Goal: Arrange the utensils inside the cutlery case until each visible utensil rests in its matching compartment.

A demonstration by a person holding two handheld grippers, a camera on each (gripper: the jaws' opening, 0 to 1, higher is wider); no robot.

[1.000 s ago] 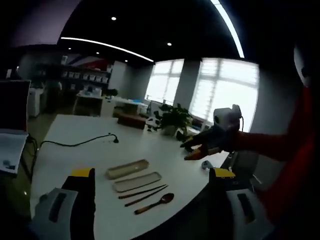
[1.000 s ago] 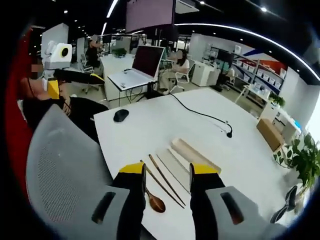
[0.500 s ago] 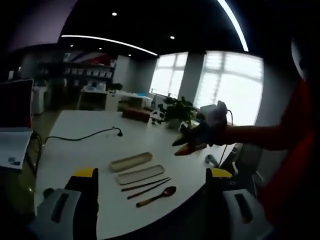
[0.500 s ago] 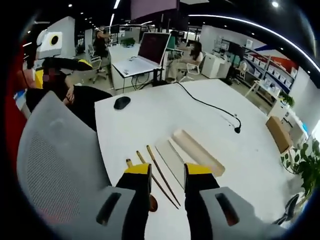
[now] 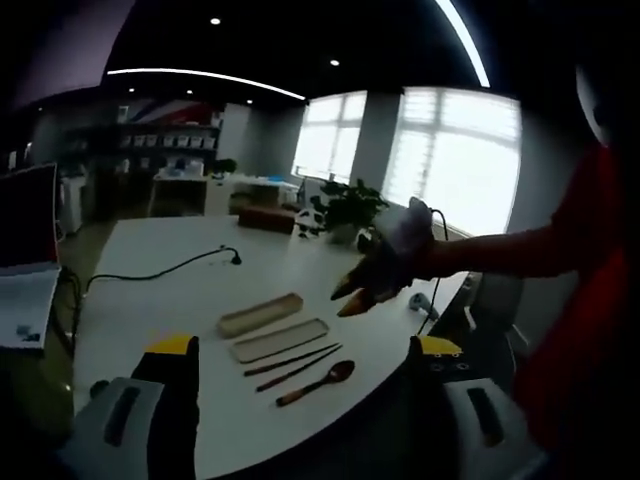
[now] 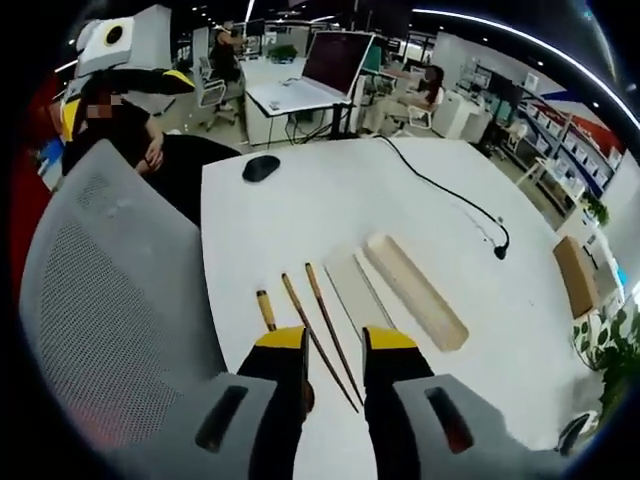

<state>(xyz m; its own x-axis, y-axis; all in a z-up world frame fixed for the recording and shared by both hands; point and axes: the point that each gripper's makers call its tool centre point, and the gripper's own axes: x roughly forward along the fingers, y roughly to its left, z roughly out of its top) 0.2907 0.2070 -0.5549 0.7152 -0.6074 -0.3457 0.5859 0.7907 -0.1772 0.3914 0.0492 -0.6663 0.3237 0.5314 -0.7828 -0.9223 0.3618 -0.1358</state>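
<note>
- On the white tabletop [image 6: 300, 215] a black cable [image 6: 445, 195] runs along the far side, a dark mouse [image 6: 261, 168] lies near the left edge, and an open laptop [image 6: 315, 72] sits on another desk beyond.
- A grey mesh chair [image 6: 95, 300] stands close at the tabletop's near-left edge.
- The case [image 6: 415, 292], its lid [image 6: 352, 292], two chopsticks [image 6: 320, 330] and a spoon [image 6: 265, 310] lie side by side, apart, none inside the case.
- The right hand-held gripper [image 6: 333, 345] hangs above the chopsticks, jaws slightly parted, gripping nothing.
- The left hand-held gripper [image 5: 305, 350] is held back near the tabletop edge, jaws wide, empty; the case [image 5: 260, 314] and spoon [image 5: 316, 382] lie ahead.
</note>
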